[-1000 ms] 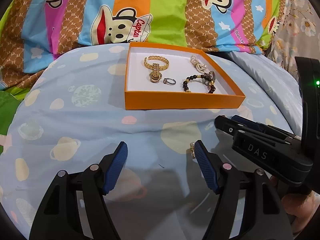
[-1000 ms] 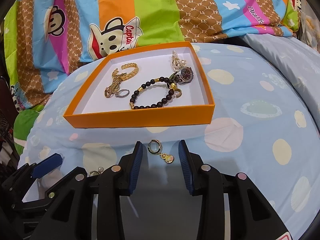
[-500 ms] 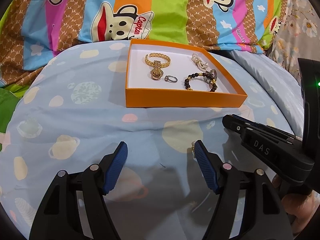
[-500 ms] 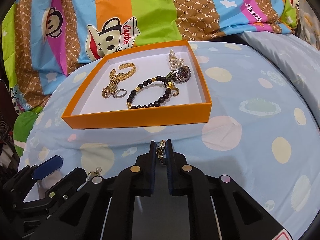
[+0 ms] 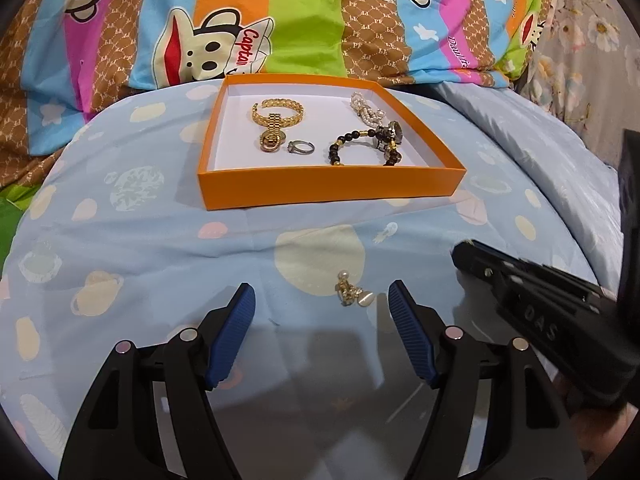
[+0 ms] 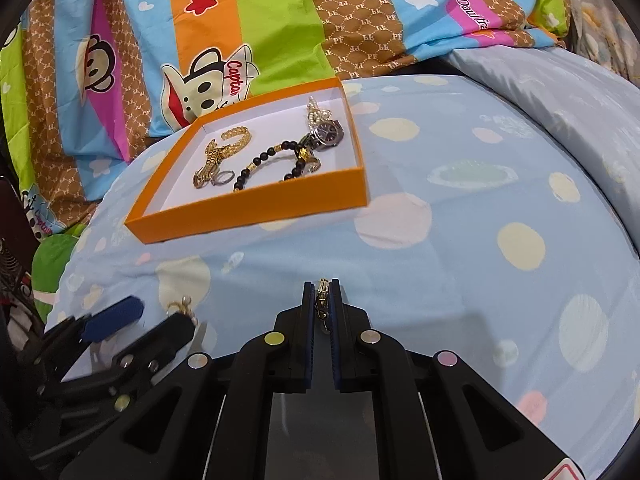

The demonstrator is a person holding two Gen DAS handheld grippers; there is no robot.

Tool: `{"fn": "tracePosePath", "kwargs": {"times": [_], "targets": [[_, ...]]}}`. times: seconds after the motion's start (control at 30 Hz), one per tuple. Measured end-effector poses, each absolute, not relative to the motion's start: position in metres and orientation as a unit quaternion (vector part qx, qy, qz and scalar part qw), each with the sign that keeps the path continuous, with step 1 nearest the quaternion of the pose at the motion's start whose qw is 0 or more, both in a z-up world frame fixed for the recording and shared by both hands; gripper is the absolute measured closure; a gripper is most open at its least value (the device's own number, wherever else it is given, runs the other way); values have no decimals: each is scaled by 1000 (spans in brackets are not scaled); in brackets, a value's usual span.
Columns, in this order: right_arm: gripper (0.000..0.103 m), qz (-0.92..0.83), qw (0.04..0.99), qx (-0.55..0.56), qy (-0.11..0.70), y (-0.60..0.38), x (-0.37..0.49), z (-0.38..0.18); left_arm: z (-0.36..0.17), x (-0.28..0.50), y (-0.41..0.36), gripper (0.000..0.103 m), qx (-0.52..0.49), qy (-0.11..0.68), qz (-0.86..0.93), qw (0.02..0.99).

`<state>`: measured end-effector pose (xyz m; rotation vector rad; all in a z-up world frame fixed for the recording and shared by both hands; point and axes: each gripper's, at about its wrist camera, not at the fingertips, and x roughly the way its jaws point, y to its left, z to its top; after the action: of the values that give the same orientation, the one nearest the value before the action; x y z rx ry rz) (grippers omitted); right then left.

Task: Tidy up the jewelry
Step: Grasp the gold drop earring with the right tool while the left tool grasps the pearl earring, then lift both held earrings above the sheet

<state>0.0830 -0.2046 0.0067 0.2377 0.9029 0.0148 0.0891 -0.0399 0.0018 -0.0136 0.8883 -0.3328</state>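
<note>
My left wrist camera sits just behind the left gripper, low and close over the blue spotted bedding, angled down and facing the orange box squarely. My right wrist camera looks along the right gripper, seeing the same box from its right. Each view catches the other gripper at its edge.

I get bright, even indoor light and sharp focus. Soft shadows lie under the near grippers. Fisheye bends the far blanket; corners go black.
</note>
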Motion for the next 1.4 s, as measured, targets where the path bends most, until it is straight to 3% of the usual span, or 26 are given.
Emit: {"fn": "tracePosePath", "kwargs": {"times": [0.2,0.43,0.63,1.4], "targets": [[96,7,893,116,435,-205,79,6,1,92,-46,53,3,428,-151,891],[96,7,893,117,435,-205,79,6,1,93,-39,88,-15,428,-160,889],[96,11,893,121,432,-205,79,6,2,92,-40,98,-19,425,-172,889],[96,15,897,123,425,-207,76,9,4,91,-37,98,-23,421,-165,892]]}}
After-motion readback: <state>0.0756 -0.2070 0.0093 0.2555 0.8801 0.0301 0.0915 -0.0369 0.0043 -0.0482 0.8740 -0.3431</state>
